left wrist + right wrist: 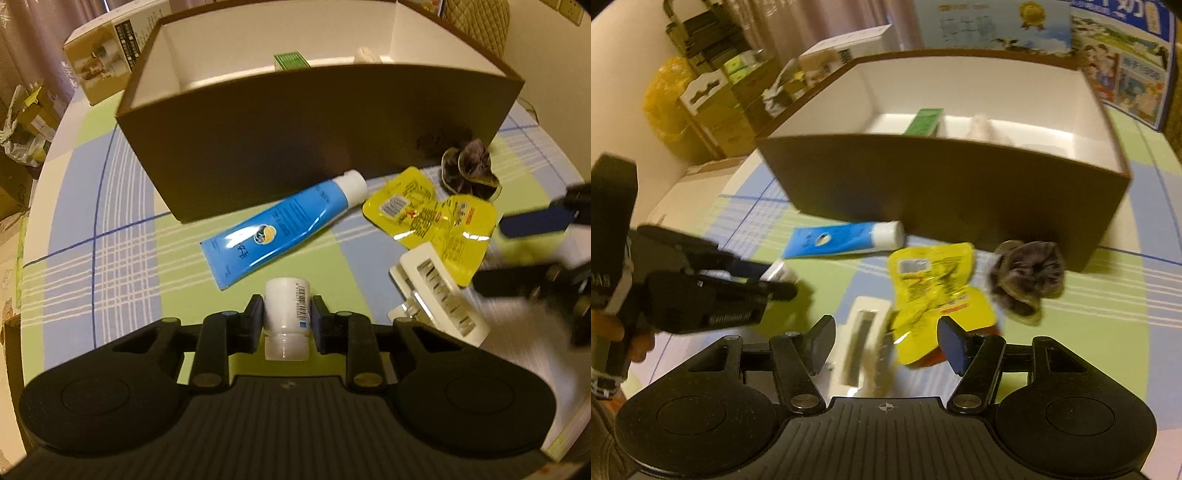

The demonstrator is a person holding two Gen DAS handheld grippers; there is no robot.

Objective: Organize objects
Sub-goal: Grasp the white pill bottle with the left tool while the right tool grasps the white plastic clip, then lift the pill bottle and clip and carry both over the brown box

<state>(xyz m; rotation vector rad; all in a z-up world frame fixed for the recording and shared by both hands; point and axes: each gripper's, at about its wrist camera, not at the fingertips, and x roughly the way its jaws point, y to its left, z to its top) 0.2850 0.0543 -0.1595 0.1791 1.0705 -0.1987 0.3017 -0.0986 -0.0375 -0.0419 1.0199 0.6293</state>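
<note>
Left claw [287, 320] has the small white bottle [286, 308] pinched across its body between both pads, cap end pointing back toward the camera, lifted just off the checked worktop [110, 229]. Ahead of that claw lies the blue tube [280, 225], and beyond it stands the brown box [314, 147], its white interior already showing a green packet [290, 60] and a pale item near the far wall. Over on the right, the right claw [886, 341] is spread wide and holding nothing, hovering above the yellow pouch [931, 288], which overlaps the white hair clip [860, 343] directly below the fingers; the dark scrunchie [1028, 282] sits ahead and to its right, close against the box wall. Now the risks, as I read them: the bottle is smooth and round, so a slack grip could let it roll or slip out on the way over the tall box wall, and a low carry could knock it on the rim. On the right side, closing on the pouch could snag the clip beneath and drag both, since the two are touching. The views are motion-blurred, so fine contact is hard to call
</note>
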